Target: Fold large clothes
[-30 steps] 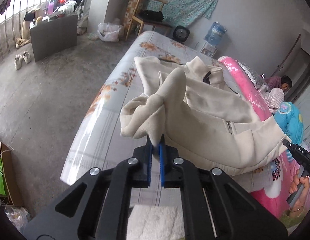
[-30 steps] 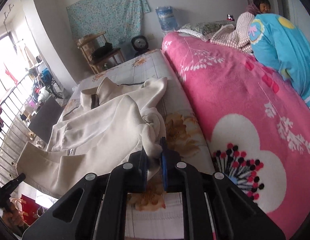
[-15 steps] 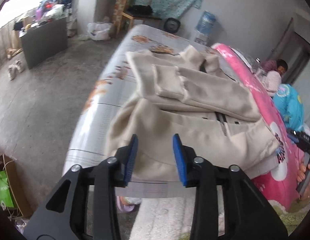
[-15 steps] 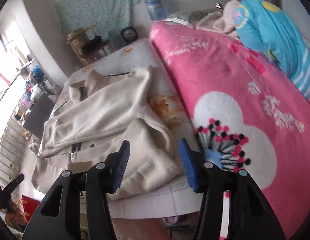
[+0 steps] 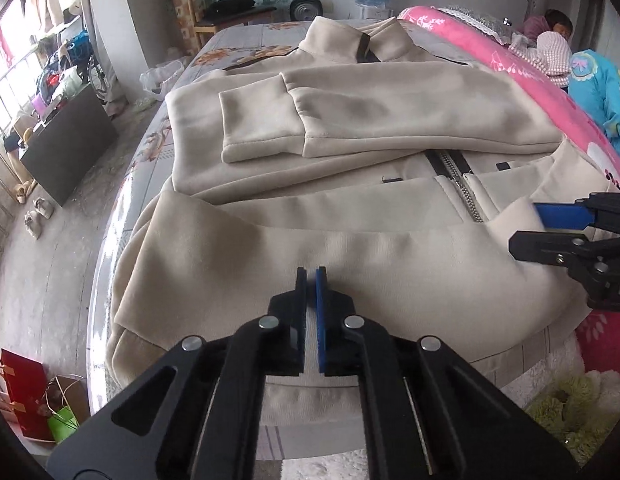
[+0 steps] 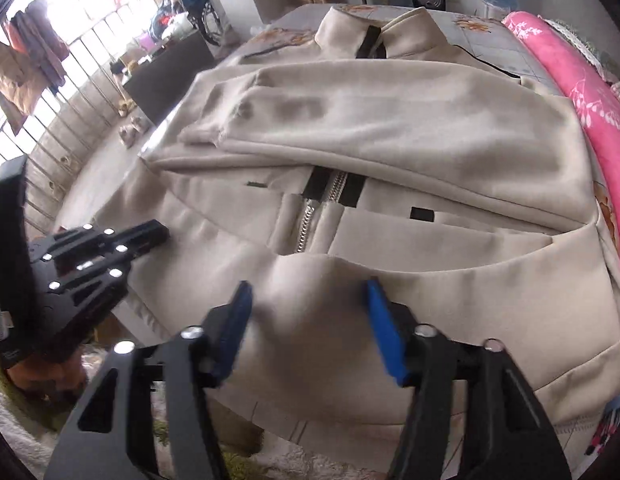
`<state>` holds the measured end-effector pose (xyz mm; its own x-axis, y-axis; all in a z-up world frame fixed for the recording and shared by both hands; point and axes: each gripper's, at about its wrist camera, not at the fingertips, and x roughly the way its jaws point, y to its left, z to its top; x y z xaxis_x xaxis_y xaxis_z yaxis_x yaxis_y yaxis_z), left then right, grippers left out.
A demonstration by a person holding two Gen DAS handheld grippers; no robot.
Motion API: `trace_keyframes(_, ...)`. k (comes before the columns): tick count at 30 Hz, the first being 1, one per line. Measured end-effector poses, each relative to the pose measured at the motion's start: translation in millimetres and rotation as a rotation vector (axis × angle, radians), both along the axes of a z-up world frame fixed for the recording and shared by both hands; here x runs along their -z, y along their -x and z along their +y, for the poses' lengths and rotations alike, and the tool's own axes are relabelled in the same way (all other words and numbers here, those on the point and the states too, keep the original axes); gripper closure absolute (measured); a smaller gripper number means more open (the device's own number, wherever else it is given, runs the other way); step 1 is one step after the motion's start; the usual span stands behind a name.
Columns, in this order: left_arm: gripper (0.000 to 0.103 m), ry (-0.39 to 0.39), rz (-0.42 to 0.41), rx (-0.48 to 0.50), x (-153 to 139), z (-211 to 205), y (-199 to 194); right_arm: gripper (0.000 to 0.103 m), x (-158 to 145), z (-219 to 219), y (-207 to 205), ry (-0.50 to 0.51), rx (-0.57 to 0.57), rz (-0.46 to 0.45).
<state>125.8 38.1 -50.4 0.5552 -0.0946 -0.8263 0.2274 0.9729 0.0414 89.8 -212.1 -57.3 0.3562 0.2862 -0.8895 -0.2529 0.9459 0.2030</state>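
Observation:
A large cream zip-up jacket (image 5: 350,152) lies flat on the bed with both sleeves folded across its chest; it also shows in the right wrist view (image 6: 390,140). My left gripper (image 5: 310,280) is shut at the jacket's bottom hem, left of the zipper; whether it pinches cloth I cannot tell. It shows at the left of the right wrist view (image 6: 149,236). My right gripper (image 6: 307,300) is open, its blue pads straddling a raised bump of the hem just below the zipper (image 6: 310,220). It shows at the right edge of the left wrist view (image 5: 550,224).
The bed has a floral grey sheet (image 5: 245,52) and a pink blanket (image 5: 550,92) along the right. A person lies at the far right corner (image 5: 554,36). A dark box (image 5: 65,140), shoes and bags (image 5: 37,408) sit on the concrete floor at left.
Both grippers let go of the sleeves, which now lie folded across the chest. Both dropped to the bottom hem; the left has shut, the right stays open.

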Motion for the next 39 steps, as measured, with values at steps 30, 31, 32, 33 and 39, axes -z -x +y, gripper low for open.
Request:
trace_keyframes(30, 0.099, 0.098, -0.23, 0.039, -35, 15, -19, 0.097, 5, 12, -50, 0.079, 0.087, -0.191)
trace_keyframes(31, 0.099, 0.134, -0.211, 0.074, -35, 10, -18, 0.097, 5, 12, -50, 0.078, 0.088, -0.19)
trace_keyframes(32, 0.099, 0.165, -0.175, 0.113, -32, 3, -21, 0.097, 5, 11, -50, 0.076, 0.091, -0.187)
trace_keyframes(33, 0.099, 0.178, -0.14, 0.137, -26, -5, -23, 0.097, 5, 12, -50, 0.073, 0.093, -0.184)
trace_keyframes(39, 0.099, 0.137, -0.059, 0.173, 6, -32, -29, 0.096, 4, 5, -50, 0.038, 0.103, -0.155)
